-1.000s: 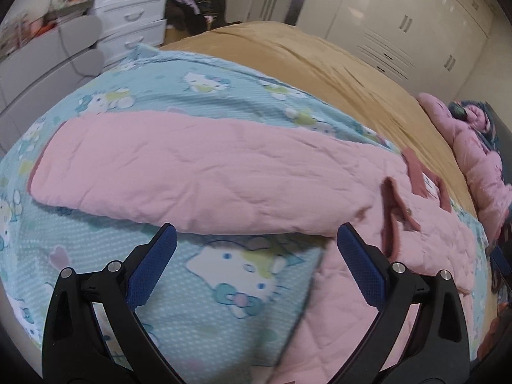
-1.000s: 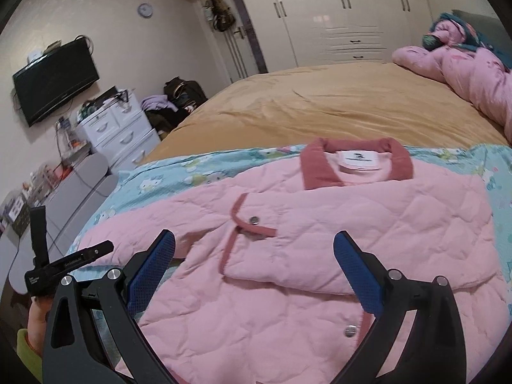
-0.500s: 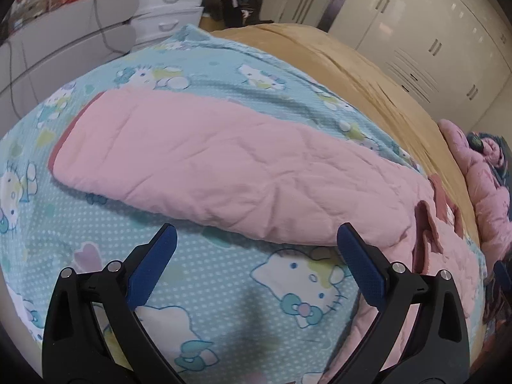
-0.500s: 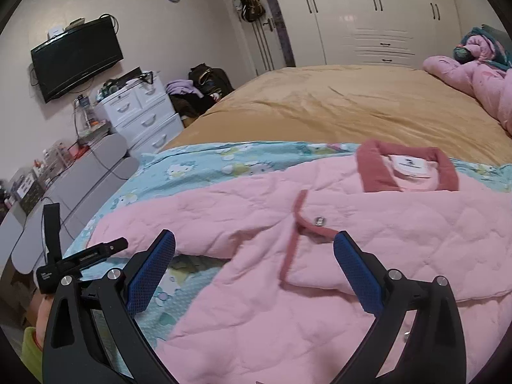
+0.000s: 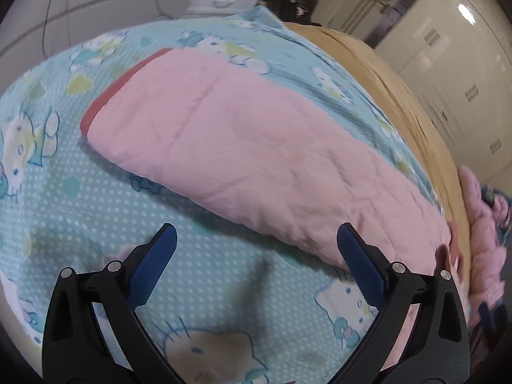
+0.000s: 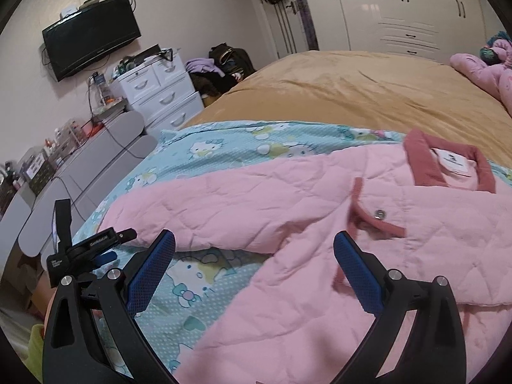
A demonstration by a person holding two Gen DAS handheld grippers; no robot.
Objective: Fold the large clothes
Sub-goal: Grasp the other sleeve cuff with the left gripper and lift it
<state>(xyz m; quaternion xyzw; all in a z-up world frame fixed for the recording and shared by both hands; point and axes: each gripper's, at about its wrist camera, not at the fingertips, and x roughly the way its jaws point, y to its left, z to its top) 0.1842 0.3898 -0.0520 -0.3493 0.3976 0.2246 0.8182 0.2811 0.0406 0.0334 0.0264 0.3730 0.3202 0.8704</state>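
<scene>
Change: your left tool (image 5: 256,241) has slid out along the spread sleeve (image 5: 256,160) over the last second. A second ago the jacket's body and dark pink trim filled the right of the left wrist view; now the sleeve runs across it and the cuff (image 5: 105,96) sits up and to the left, much nearer the middle of the view.
Meaning for the task: I read this as the approach to a sleeve fold. Nothing is gripped yet, so the fold itself has not begun.
Jacket: the pink quilted jacket (image 6: 320,224) lies flat, front up, on the cartoon-print blanket (image 6: 224,147) over the bed (image 6: 352,96). Its collar (image 6: 448,166) points toward the far side, and the sleeve stretches out to your left.
Left tool: both jaws stand wide apart with nothing between them. It hovers over bare blanket just beside the sleeve's near edge, aimed across the sleeve. From the right wrist view it sits low at the left, with your hand partly seen beneath it.
Right tool: your right tool (image 6: 254,249) is also wide open and empty. It has swung left and now looks over the gap where sleeve meets body, above the fabric; I cannot tell whether it touches.
Next: you likely need the cuff end, which is still well apart from the left tool.
</scene>
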